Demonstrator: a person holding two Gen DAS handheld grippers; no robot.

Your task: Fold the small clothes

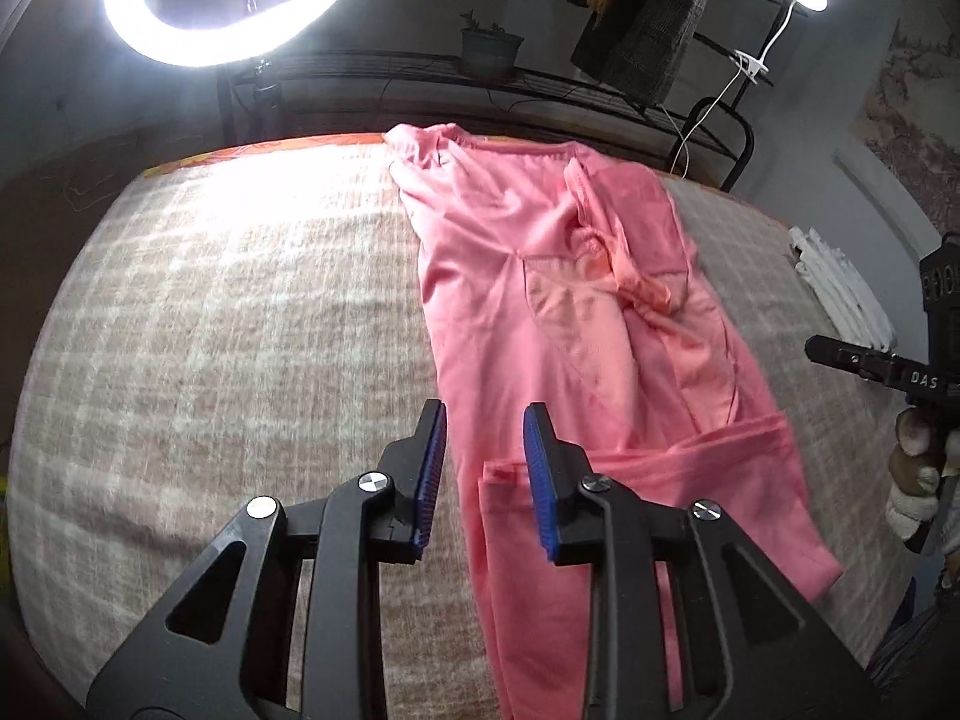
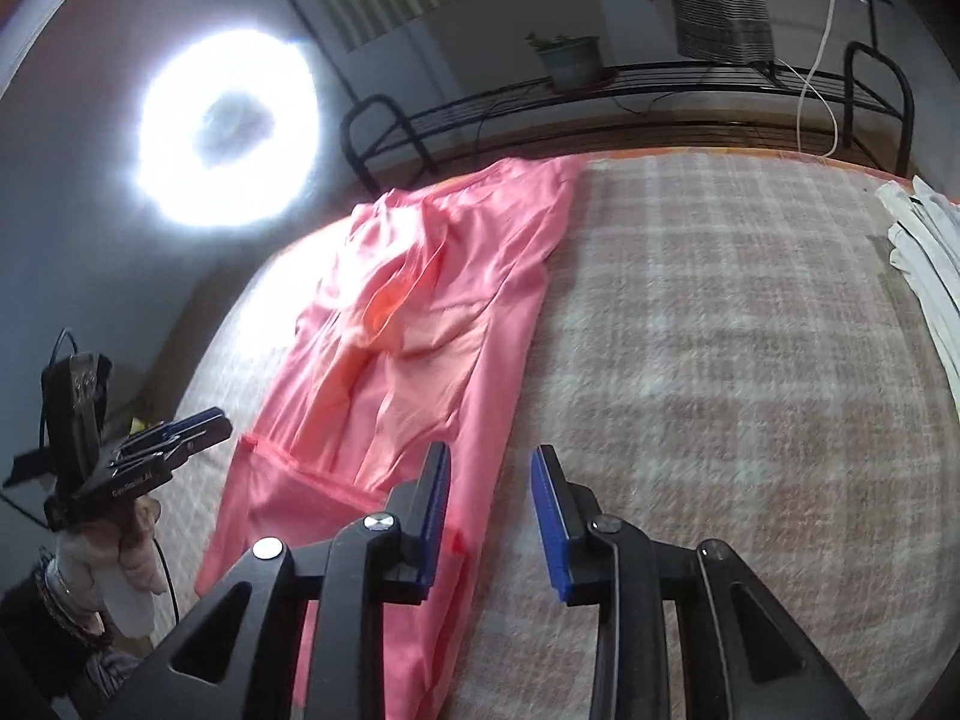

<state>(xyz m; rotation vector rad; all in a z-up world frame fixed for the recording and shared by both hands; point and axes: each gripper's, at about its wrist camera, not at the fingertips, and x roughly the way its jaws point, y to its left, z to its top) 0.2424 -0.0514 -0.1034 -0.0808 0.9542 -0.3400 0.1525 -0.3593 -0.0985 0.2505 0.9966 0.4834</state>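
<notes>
Big plaid-covered bed (image 1: 210, 312) with the pink garment (image 1: 540, 300) laid out lengthwise down it, partly folded over itself. Left claw (image 1: 485, 420) and right claw (image 2: 491, 462) both hover above its near end, jaws apart, nothing gripped.

Beyond the jaws we saw a checked blanket (image 1: 210, 330) spread beneath them, with a black wire rack (image 2: 630, 84) behind its far edge bearing a potted plant (image 2: 570, 60). A ring light (image 1: 228, 0) glowed up to the left of the jaws. White folded cloths (image 2: 924, 264) lay far right of them.
</notes>
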